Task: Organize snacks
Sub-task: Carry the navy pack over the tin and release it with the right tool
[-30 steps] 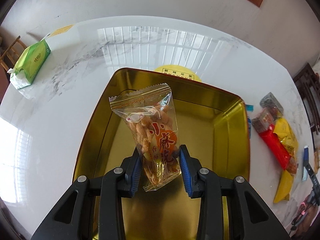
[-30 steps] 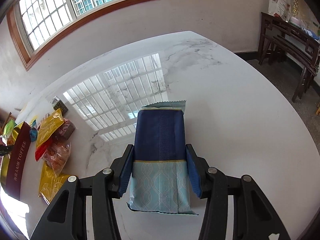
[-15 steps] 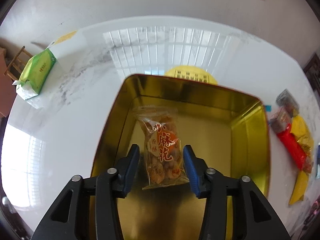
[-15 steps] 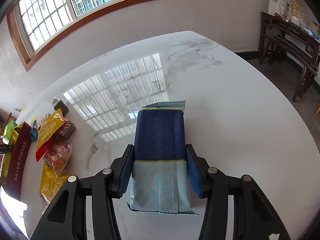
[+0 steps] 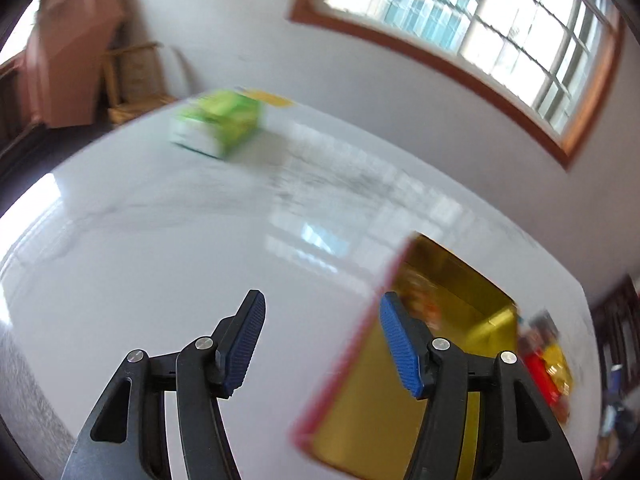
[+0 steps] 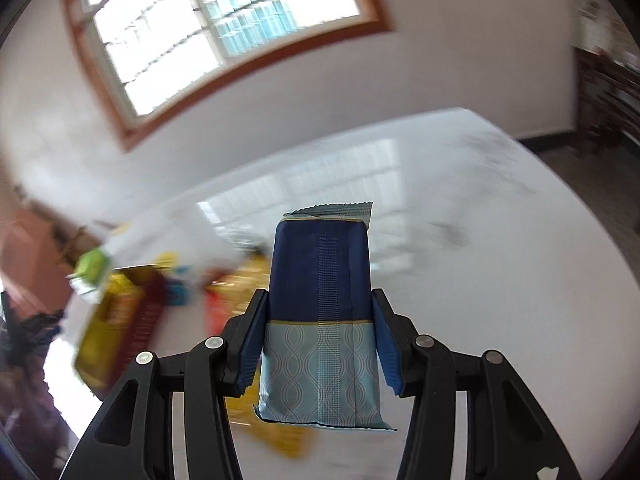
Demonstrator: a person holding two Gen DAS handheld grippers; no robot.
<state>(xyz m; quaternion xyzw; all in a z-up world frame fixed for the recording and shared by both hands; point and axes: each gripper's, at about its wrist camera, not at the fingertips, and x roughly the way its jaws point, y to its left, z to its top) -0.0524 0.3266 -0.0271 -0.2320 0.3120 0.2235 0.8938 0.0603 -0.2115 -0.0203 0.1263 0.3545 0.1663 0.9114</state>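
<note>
My left gripper (image 5: 322, 340) is open and empty above the white marble table, just left of the gold tin (image 5: 448, 360) with a red rim. A blurred orange snack packet (image 5: 420, 300) lies inside the tin. My right gripper (image 6: 318, 344) is shut on a blue and pale-teal snack packet (image 6: 320, 312), held upright above the table. In the right wrist view the gold tin (image 6: 108, 320) is at the left, and a blurred pile of loose snacks (image 6: 236, 284) lies between it and the gripper.
A green tissue pack (image 5: 218, 128) sits at the far left of the table, also in the right wrist view (image 6: 90, 270). Red and yellow snack packets (image 5: 548, 368) lie right of the tin. A wooden chair (image 5: 132, 80) stands beyond the table. Both views are motion-blurred.
My left gripper let go of the orange packet into the tin, opened wide and swung left and up. My right gripper swung left toward the tin, still holding the blue packet.
</note>
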